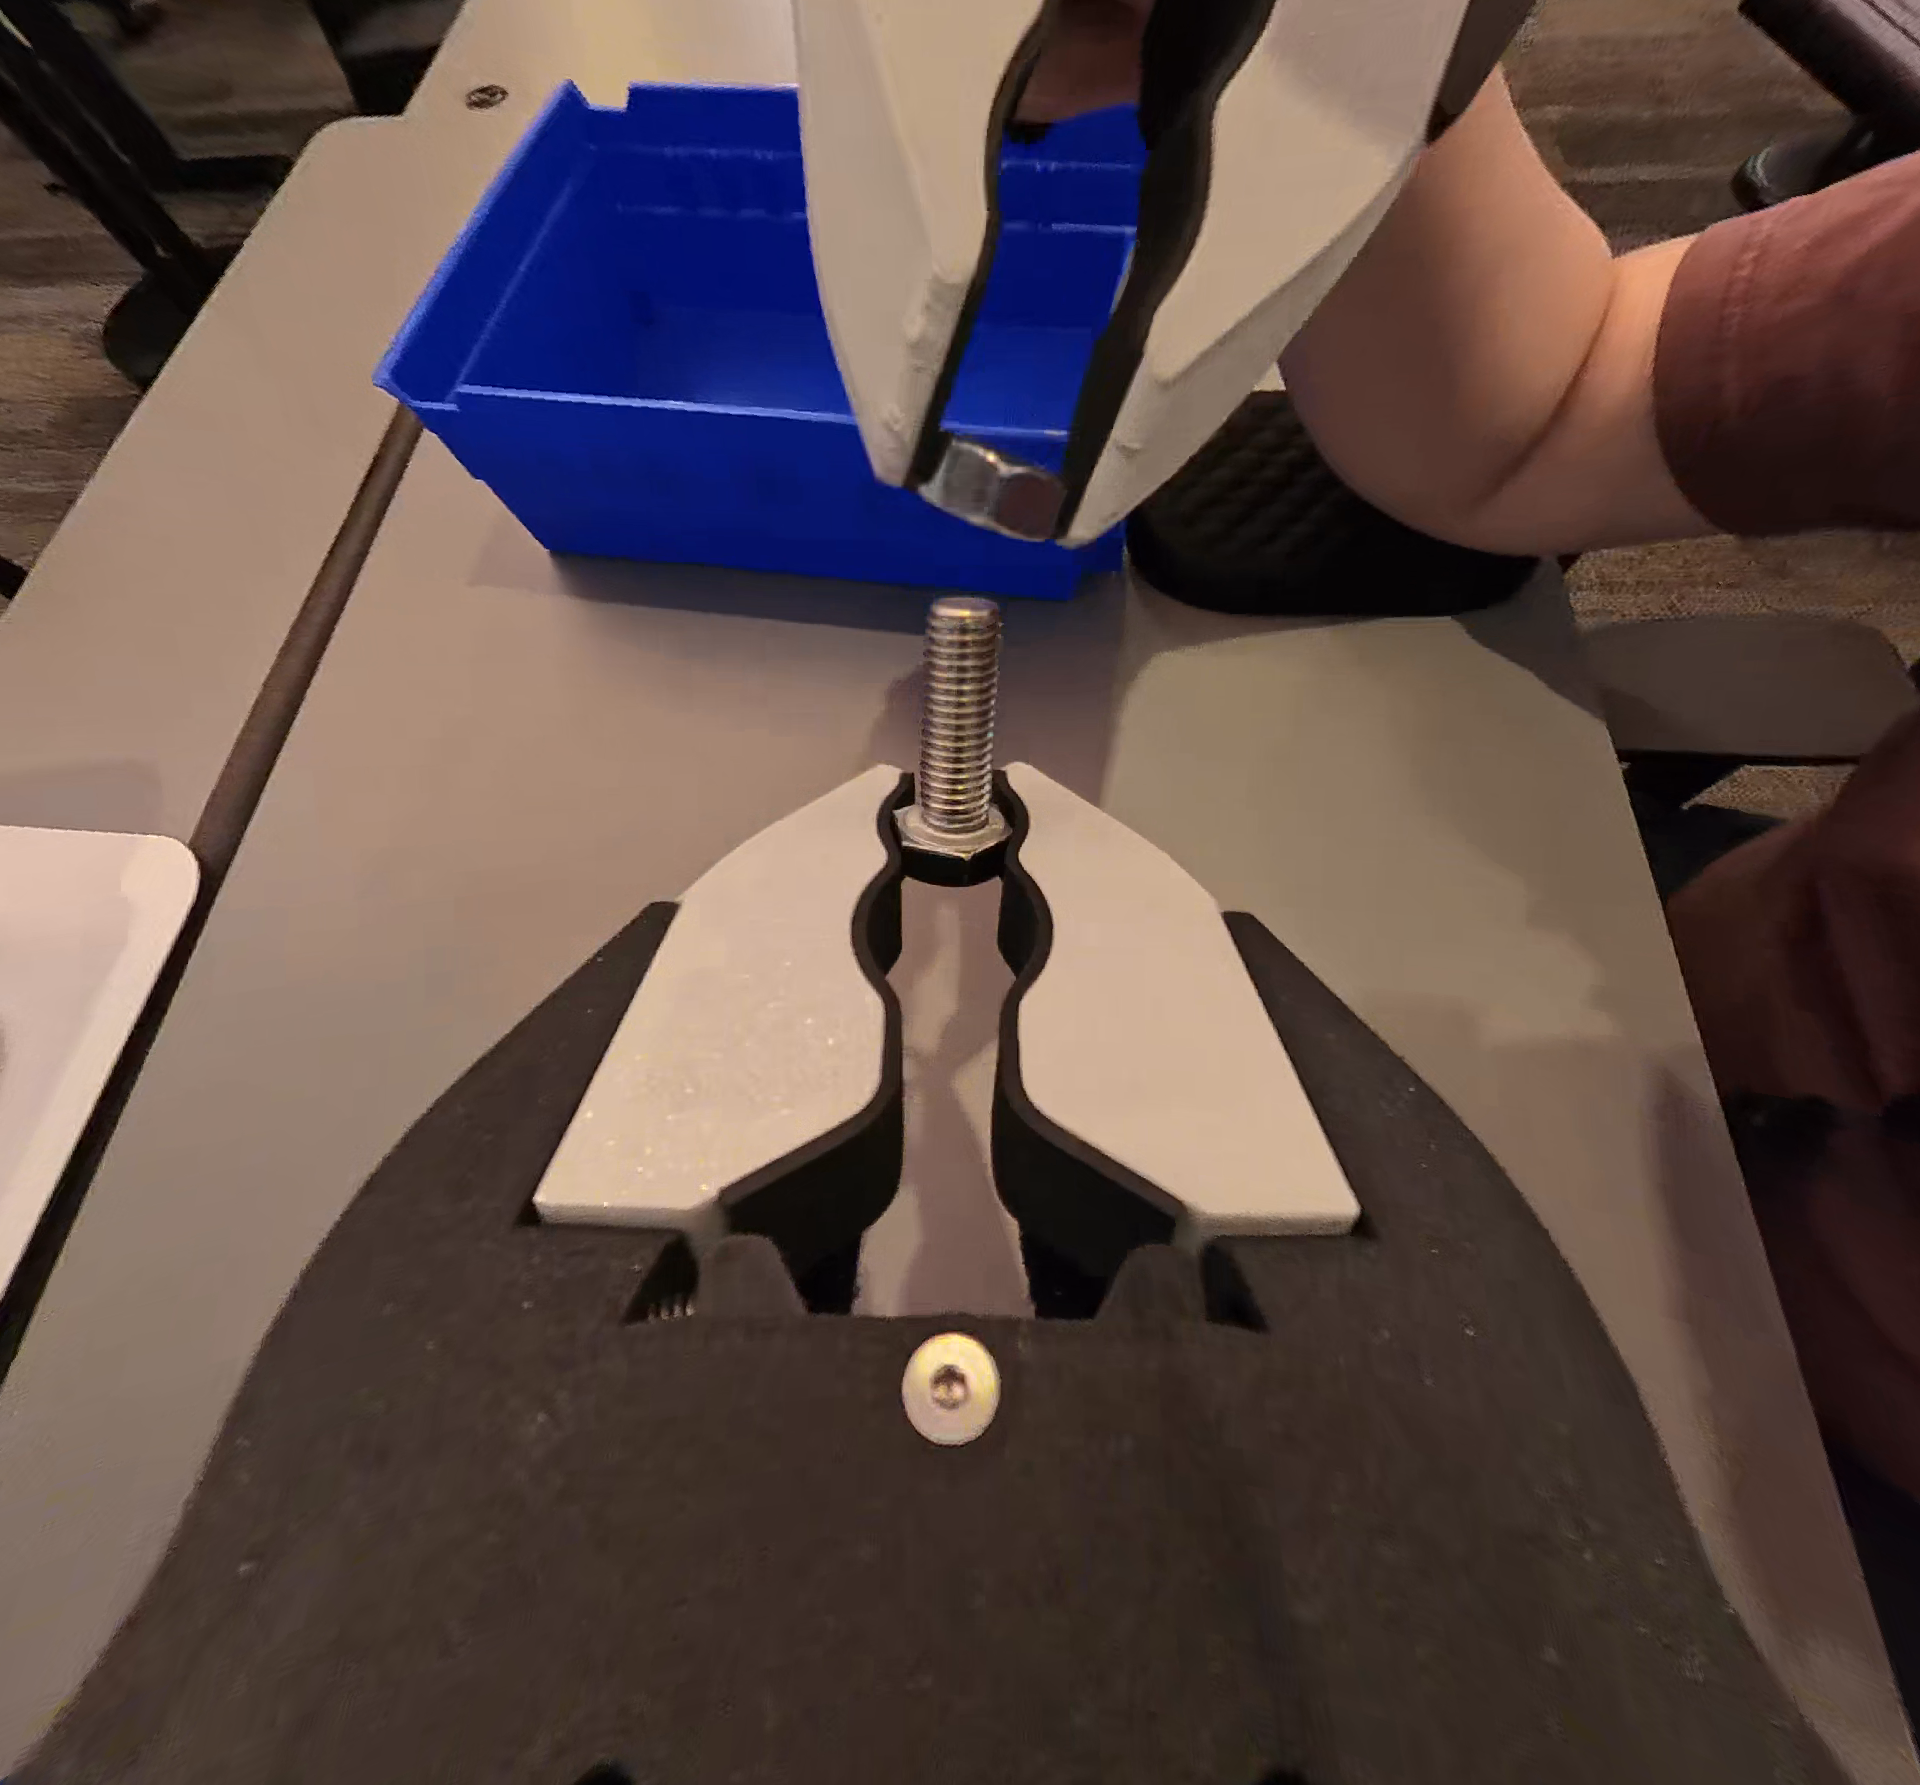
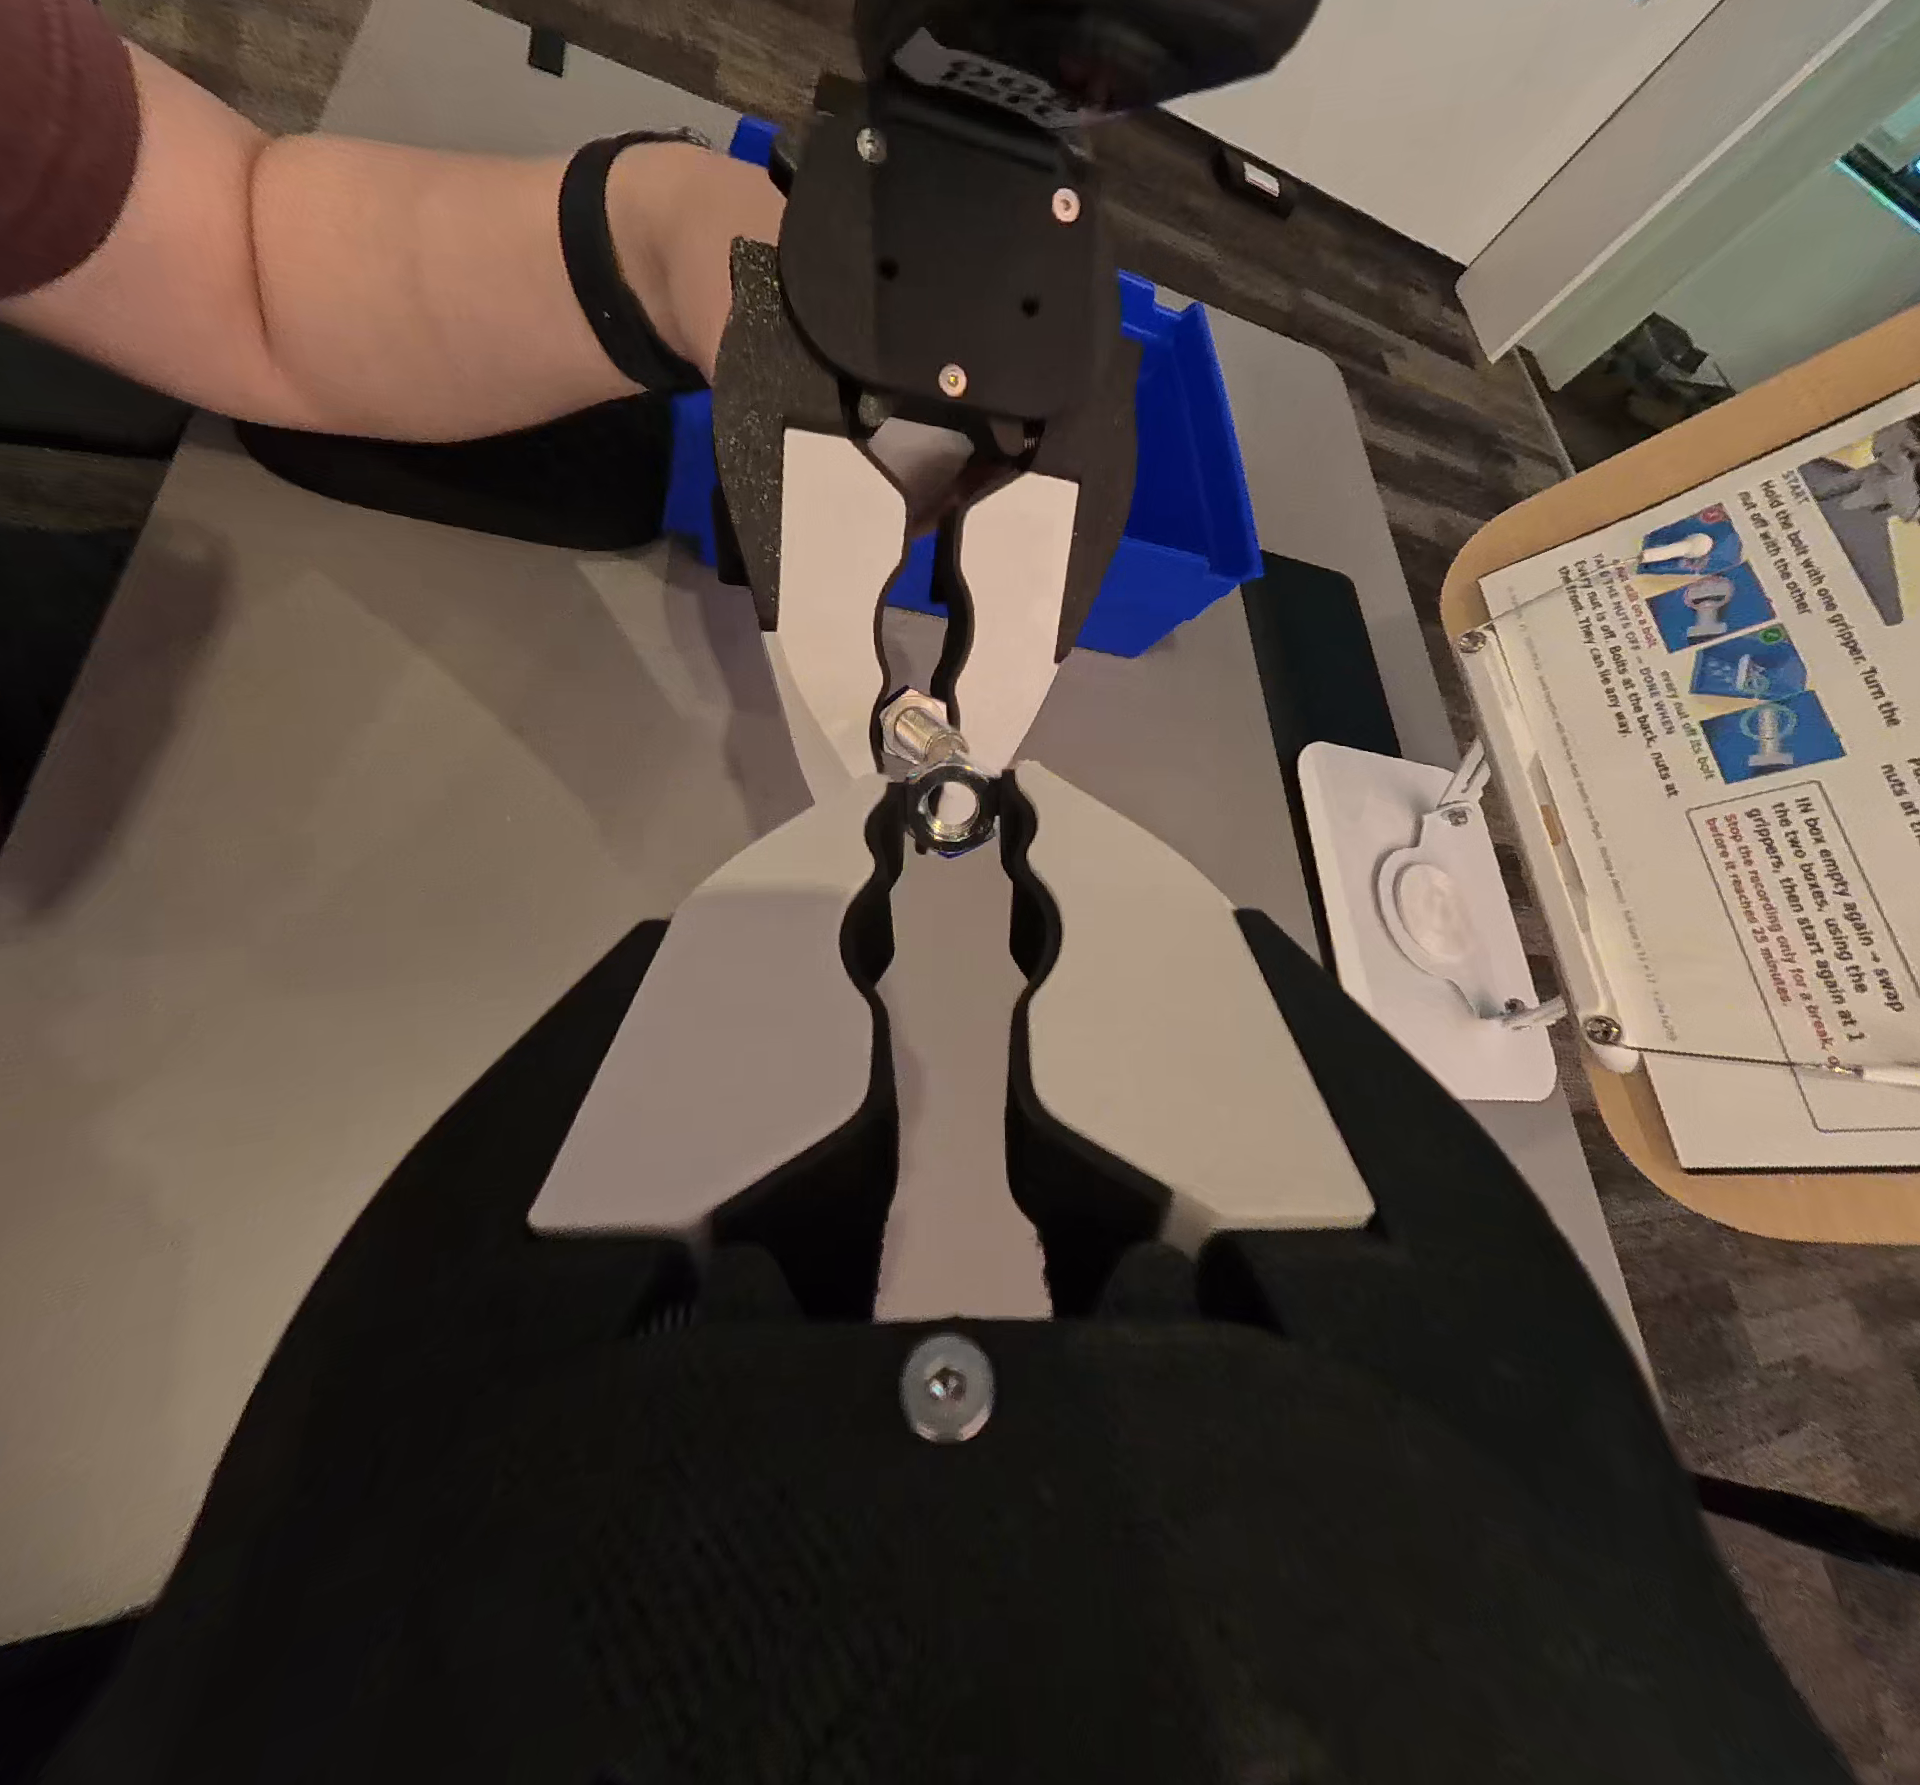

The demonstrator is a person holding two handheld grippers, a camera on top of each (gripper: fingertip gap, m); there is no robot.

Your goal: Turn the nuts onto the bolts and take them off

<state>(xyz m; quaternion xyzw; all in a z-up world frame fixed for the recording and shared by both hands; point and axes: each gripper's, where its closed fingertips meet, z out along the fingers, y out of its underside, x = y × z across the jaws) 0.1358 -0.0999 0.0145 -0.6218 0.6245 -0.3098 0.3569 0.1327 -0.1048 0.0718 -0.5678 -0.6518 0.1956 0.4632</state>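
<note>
Left gripper (image 1: 951, 826) clamps the head of an upright threaded steel bolt (image 1: 961, 696). Just above, apart from it, the right gripper (image 1: 992, 488) pinches a shiny steel hex nut (image 1: 997, 499). Blue plastic bin (image 1: 665, 405) behind. Tilted nut risks cross-threading.

Your left gripper (image 1: 951, 826) sits low over the table (image 1: 520, 748), clamped on the bolt (image 1: 958, 712) by its head, shank upright. Your right gripper (image 1: 992, 488) hangs above and just behind it, pinching the nut (image 1: 997, 492), clear of the bolt tip. Bin (image 1: 644, 364) rests on the table behind both. In the right wrist view, an instruction sheet (image 2: 1704, 800) lies on a side table (image 2: 1496, 582) to your right.
</note>
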